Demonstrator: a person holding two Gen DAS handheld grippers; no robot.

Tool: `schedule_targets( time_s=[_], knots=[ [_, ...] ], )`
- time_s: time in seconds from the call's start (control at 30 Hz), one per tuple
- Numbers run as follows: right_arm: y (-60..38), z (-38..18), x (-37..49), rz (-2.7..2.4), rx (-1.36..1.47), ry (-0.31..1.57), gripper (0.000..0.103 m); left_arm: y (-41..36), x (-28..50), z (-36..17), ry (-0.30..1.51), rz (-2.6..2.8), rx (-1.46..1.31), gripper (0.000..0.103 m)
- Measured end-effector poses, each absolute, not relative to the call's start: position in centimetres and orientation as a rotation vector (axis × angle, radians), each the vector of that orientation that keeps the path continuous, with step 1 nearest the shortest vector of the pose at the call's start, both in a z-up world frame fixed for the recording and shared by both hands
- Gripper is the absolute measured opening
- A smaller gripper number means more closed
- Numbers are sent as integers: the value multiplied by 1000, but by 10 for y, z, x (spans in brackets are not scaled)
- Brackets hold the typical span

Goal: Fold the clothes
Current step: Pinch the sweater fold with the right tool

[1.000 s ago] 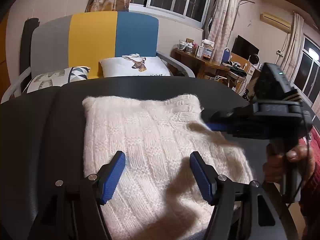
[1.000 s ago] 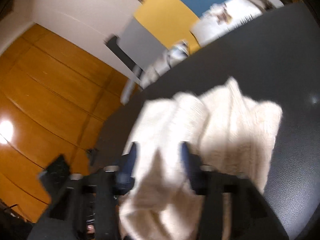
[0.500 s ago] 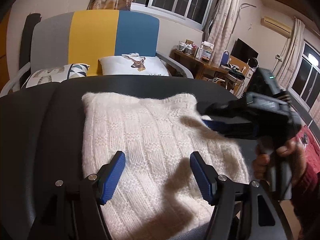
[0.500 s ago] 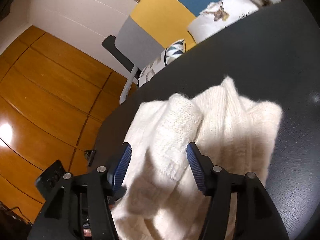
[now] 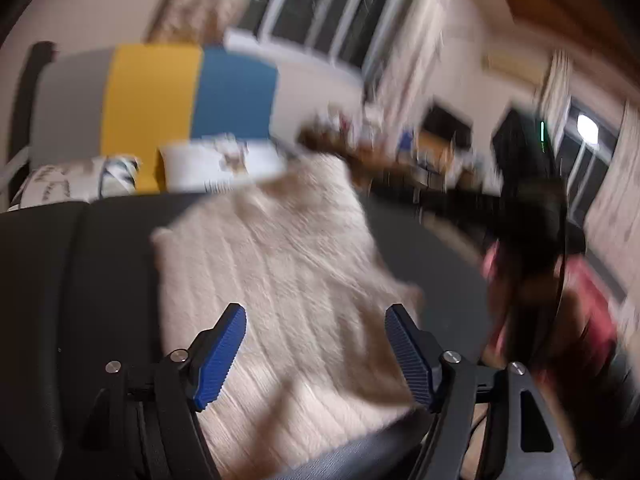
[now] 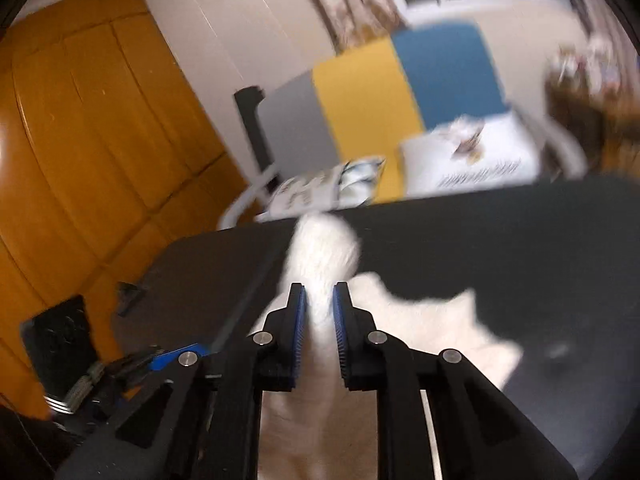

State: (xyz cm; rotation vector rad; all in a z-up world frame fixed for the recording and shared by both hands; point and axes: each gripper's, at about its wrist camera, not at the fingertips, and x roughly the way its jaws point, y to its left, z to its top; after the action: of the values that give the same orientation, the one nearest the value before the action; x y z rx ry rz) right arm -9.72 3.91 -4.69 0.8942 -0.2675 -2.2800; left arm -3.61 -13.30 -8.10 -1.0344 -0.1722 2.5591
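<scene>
A cream knitted sweater [image 5: 280, 280] lies on the black table [image 5: 80, 280]. Its far right part is lifted up off the table. My left gripper [image 5: 316, 356] is open and empty, just above the sweater's near edge. My right gripper [image 6: 319, 320] is shut on a fold of the sweater [image 6: 324, 256] and holds it raised; the rest of the sweater [image 6: 440, 332] trails below it on the table [image 6: 520, 248]. In the left wrist view the right gripper is a dark blur [image 5: 520, 200] at the right. Both views are motion-blurred.
Beyond the table stands a grey, yellow and blue sofa [image 5: 160, 100] with white cushions [image 5: 216, 164]. An orange wooden wall [image 6: 80, 160] is at the left of the right wrist view. A cluttered desk [image 5: 400, 152] and windows are at the back right.
My right gripper has closed on a fold of the sweater and lifted it, swinging fast. The sweater's right side has risen off the table. My left gripper stays open.
</scene>
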Motion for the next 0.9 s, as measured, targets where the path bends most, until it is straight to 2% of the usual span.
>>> schedule_targets(
  time_s=[0.03, 0.13, 0.2, 0.27, 0.3, 0.33, 0.37, 0.4, 0.43, 0.47, 0.53, 0.63, 0.77, 0.83, 0.9],
  knots=[
    [45, -53, -102, -2313, 924, -259, 12, -124, -44, -97, -113, 2526, -1127, 72],
    [58, -105, -119, -2327, 1134, -275, 12, -120, -37, -104, -134, 2521, -1088, 72],
    [72, -131, -119, -2239, 1185, -445, 12, -124, -32, -102, -168, 2529, -1042, 72],
    [91, -138, -109, -2129, 1094, -646, 15, -134, -30, -95, -216, 2547, -990, 72],
    [95, -137, -106, -2086, 1066, -689, 15, -141, -32, -95, -255, 2552, -996, 72],
    [95, -136, -106, -2051, 1051, -708, 19, -148, -37, -95, -299, 2555, -1012, 72],
    [96, -134, -105, -2016, 1036, -726, 30, -154, -40, -96, -348, 2559, -1029, 72],
    [97, -133, -104, -1980, 1021, -743, 38, -159, -40, -98, -395, 2562, -1045, 72],
    [97, -132, -104, -1945, 1006, -760, 54, -162, -40, -100, -416, 2563, -1052, 72],
    [93, -132, -106, -1924, 1012, -759, 64, -165, -40, -101, -429, 2564, -1058, 72],
    [82, -133, -111, -1879, 1032, -747, 65, -170, -40, -103, -455, 2567, -1069, 72],
    [54, -144, -128, -1850, 1095, -738, 65, -164, -36, -107, -368, 2569, -1087, 73],
    [37, -171, -140, -1797, 1219, -806, 82, -152, -32, -111, -292, 2562, -1107, 73],
    [36, -177, -138, -1793, 1214, -859, 82, -154, -32, -114, -307, 2559, -1111, 73],
    [32, -176, -132, -1813, 1188, -826, 83, -156, -31, -116, -332, 2557, -1112, 73]
  ],
)
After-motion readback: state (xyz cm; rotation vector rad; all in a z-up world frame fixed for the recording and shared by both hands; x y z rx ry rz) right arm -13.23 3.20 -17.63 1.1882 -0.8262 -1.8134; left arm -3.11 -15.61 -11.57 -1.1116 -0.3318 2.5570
